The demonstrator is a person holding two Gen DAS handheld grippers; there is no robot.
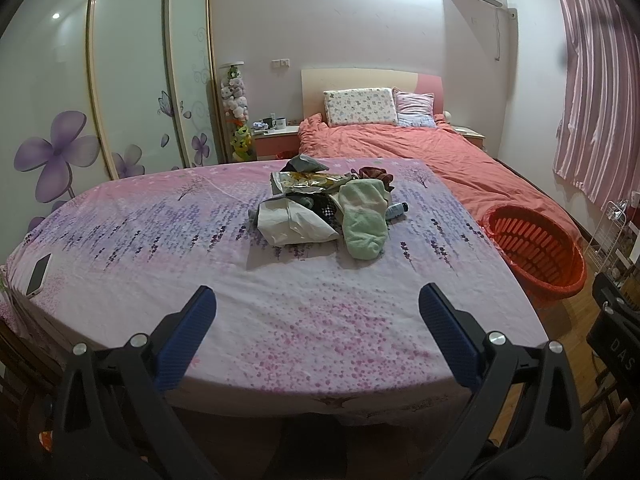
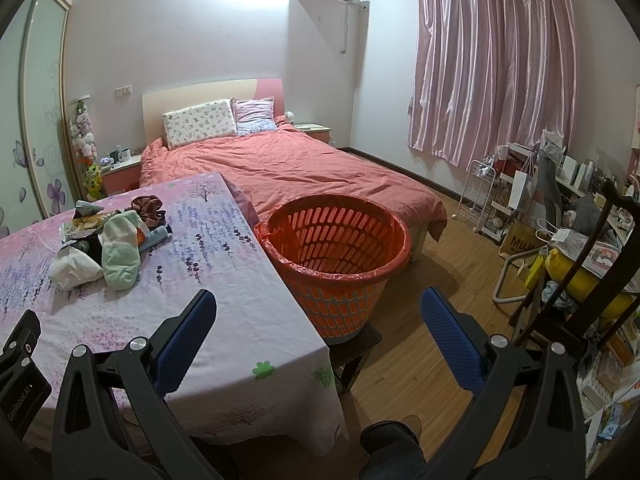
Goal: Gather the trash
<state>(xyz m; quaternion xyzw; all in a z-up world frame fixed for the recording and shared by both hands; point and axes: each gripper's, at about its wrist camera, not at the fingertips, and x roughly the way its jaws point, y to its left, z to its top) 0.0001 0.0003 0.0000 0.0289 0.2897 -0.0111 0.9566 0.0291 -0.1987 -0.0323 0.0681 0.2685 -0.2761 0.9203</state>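
trash pile [image 1: 320, 204] mid-tabletop, straight ahead of left gripper [image 1: 318, 312] | right gripper [image 2: 318, 312] faces orange basket [image 2: 336, 264] | both grippers spread wide, empty | left looks nearer

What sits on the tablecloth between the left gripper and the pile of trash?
Nothing: in the left wrist view only bare floral purple-pink tablecloth lies between the open left gripper and the mixed pile of wrappers and cloths.
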